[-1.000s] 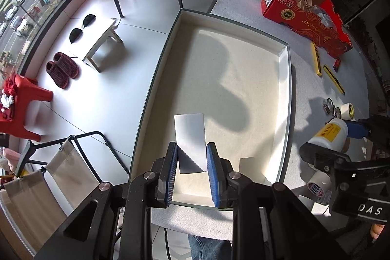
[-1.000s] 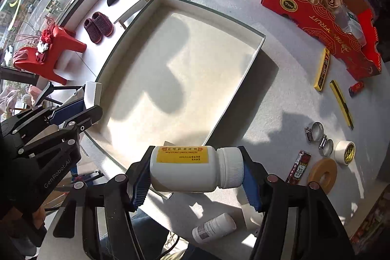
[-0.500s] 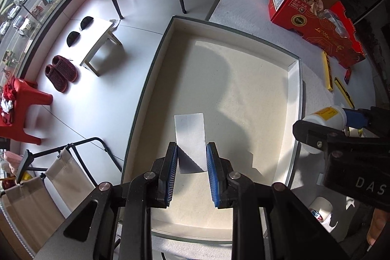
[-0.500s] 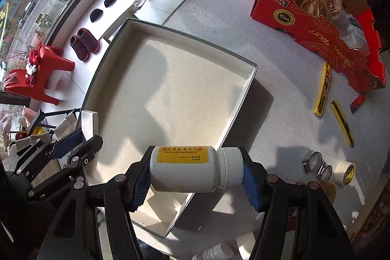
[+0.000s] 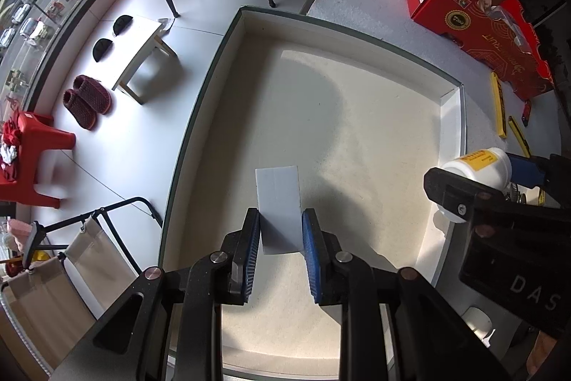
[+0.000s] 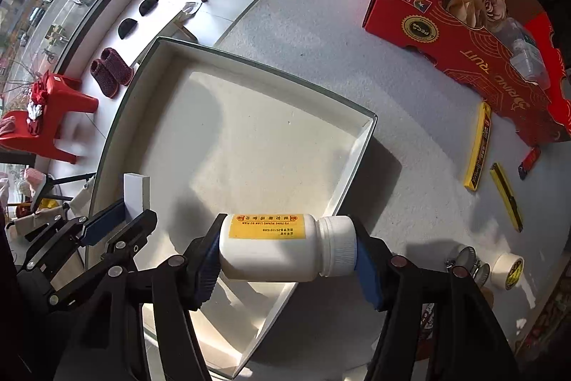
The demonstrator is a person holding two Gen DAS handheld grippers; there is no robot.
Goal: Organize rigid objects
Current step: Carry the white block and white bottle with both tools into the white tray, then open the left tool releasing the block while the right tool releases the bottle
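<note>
Your left tool (image 5: 280,234) is clamped on a white block (image 5: 278,207) above the shallow white tray (image 5: 228,38). Your right tool (image 6: 287,247) grips a white bottle (image 6: 285,247) sideways over the tray's right wall, above the grey surface (image 6: 321,24).

tray (image 6: 360,145) sitting on tabletop (image 6: 321,34) at its left edge | carton (image 6: 464,41) standing behind-right of tray | 2 cutters (image 6: 480,145) lying right of tray | tape roll (image 6: 508,270) lying beside hose clamps (image 6: 464,256), near-right
</note>
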